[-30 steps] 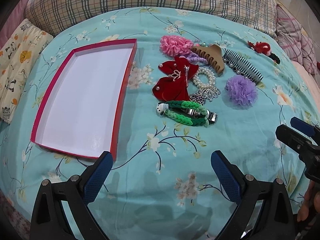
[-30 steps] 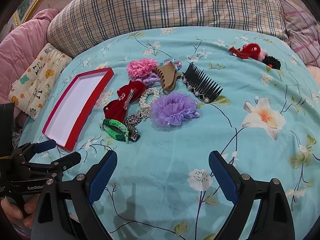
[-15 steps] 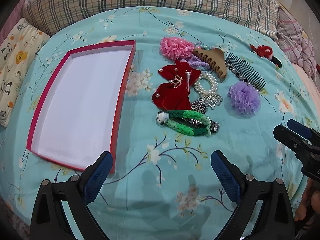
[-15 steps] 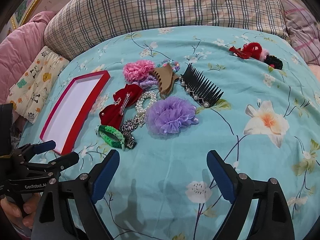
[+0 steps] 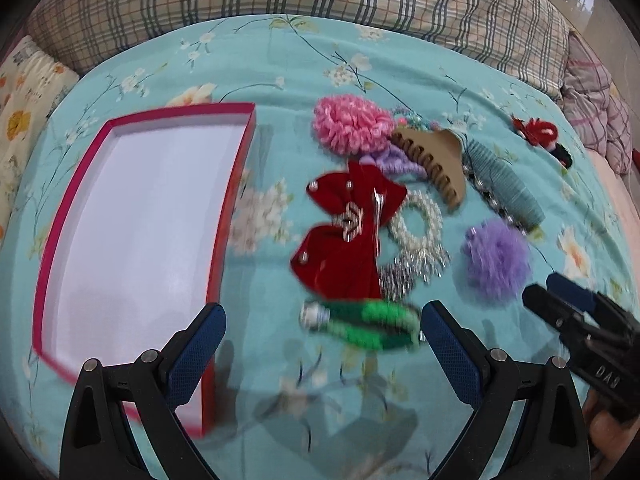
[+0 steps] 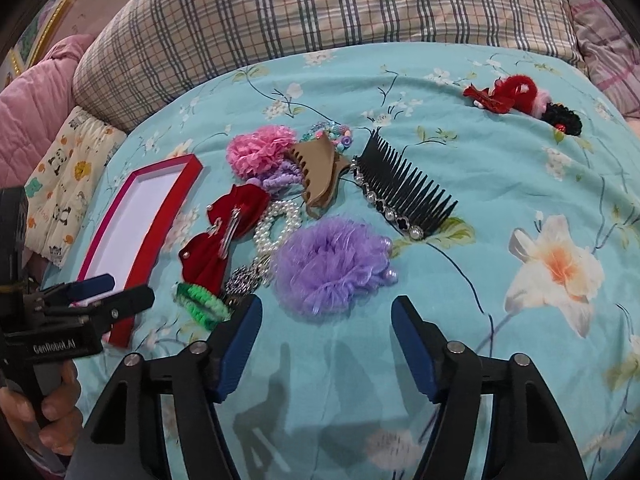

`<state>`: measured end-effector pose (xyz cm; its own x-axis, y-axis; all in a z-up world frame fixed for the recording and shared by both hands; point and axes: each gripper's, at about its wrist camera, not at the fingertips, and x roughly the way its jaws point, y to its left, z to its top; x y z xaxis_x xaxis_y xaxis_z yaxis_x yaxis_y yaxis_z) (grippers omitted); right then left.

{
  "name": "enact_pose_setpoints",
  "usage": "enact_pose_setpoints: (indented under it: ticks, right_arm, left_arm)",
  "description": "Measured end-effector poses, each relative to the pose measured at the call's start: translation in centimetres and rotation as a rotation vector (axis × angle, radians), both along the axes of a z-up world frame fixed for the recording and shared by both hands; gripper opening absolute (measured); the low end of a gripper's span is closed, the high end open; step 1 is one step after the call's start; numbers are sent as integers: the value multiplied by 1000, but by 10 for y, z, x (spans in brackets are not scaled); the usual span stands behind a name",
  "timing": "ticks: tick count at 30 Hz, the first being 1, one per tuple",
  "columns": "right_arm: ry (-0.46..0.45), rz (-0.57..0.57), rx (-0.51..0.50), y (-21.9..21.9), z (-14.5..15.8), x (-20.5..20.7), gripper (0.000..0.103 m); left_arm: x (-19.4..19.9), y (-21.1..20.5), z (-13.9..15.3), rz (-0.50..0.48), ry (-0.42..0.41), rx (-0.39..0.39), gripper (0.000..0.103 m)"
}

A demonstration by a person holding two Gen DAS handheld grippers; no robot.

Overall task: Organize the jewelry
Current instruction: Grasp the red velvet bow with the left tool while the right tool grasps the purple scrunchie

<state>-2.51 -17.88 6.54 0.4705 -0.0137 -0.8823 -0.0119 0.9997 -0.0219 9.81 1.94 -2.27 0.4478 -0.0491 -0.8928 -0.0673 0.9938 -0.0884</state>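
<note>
A red-rimmed white tray (image 5: pixel 236 184) lies empty on the bed, also in the right wrist view (image 6: pixel 160 216). Beside it is a pile: a red bow clip (image 5: pixel 344 236), green braided band (image 5: pixel 368 322), pearl bracelet (image 5: pixel 418 222), tan claw clip (image 5: pixel 434 162), pink scrunchie (image 5: pixel 352 124), purple scrunchie (image 6: pixel 332 264) and black comb (image 6: pixel 404 192). My left gripper (image 5: pixel 322 350) is open, just short of the green band. My right gripper (image 6: pixel 326 344) is open, just short of the purple scrunchie.
A red fluffy clip and a black hair tie (image 6: pixel 520 100) lie apart at the far right. A plaid pillow (image 6: pixel 320 8) lines the back. A patterned cushion (image 6: pixel 64 184) and pink quilt (image 6: pixel 32 100) are at the left.
Both grippers have moved forward toward the pile. The left one now nears the green band and the right one nears the purple scrunchie. Both stay open.
</note>
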Motion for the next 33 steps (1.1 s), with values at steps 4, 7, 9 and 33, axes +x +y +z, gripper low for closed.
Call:
enact_pose_setpoints:
  ticks: [4, 7, 9, 33]
  right_arm:
    - [14, -15, 2, -6, -10, 15, 59]
    - [39, -24, 22, -10, -19, 24, 47]
    - [53, -23, 26, -12, -24, 27, 34]
    - [-14, 15, 69, -9, 0, 21, 2]
  left_arm:
    - [30, -4, -19, -2, 32, 23, 98]
    - [48, -7, -33, -4, 45, 38, 98]
    - [58, -10, -41, -19, 59, 41, 94]
    - [44, 1, -23, -84, -27, -89, 21]
